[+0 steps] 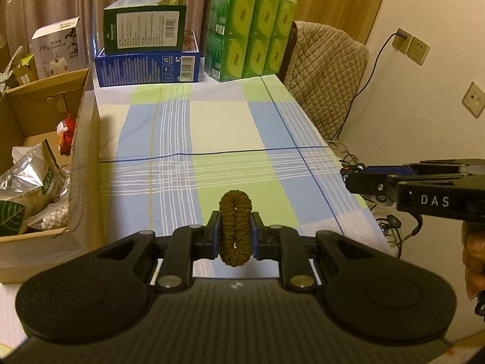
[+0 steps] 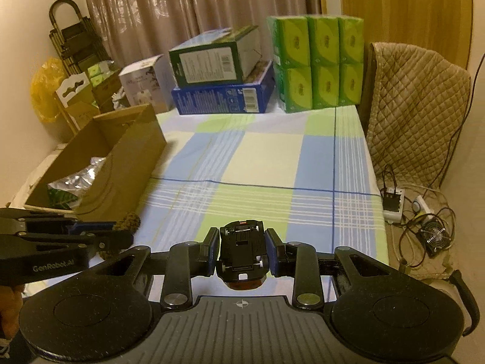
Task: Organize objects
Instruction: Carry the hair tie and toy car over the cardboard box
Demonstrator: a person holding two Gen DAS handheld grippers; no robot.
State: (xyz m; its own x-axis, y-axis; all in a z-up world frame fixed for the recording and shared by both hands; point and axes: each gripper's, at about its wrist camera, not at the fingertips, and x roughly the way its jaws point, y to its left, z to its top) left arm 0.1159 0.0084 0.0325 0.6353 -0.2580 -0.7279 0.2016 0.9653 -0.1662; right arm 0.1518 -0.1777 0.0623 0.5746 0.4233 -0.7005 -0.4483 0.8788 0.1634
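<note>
My left gripper (image 1: 235, 230) is shut on a brown knitted hair scrunchie (image 1: 235, 227), held upright above the plaid tablecloth (image 1: 224, 127). The right gripper (image 2: 242, 253) is shut on a small toy car (image 2: 242, 257), underside up, with an orange body showing below. In the right wrist view the left gripper (image 2: 121, 236) comes in from the left with the scrunchie (image 2: 128, 221) at its tip. In the left wrist view the right gripper (image 1: 351, 179) reaches in from the right edge with the car's wheels (image 1: 351, 170) showing at its tip. Both are lifted off the table.
An open cardboard box (image 1: 77, 139) holding foil bags and a red figure stands left of the table. Stacked blue and green boxes (image 1: 145, 57) and green tissue packs (image 1: 251, 33) line the far end. A quilted chair (image 1: 324, 72) and floor cables (image 2: 421, 212) lie to the right.
</note>
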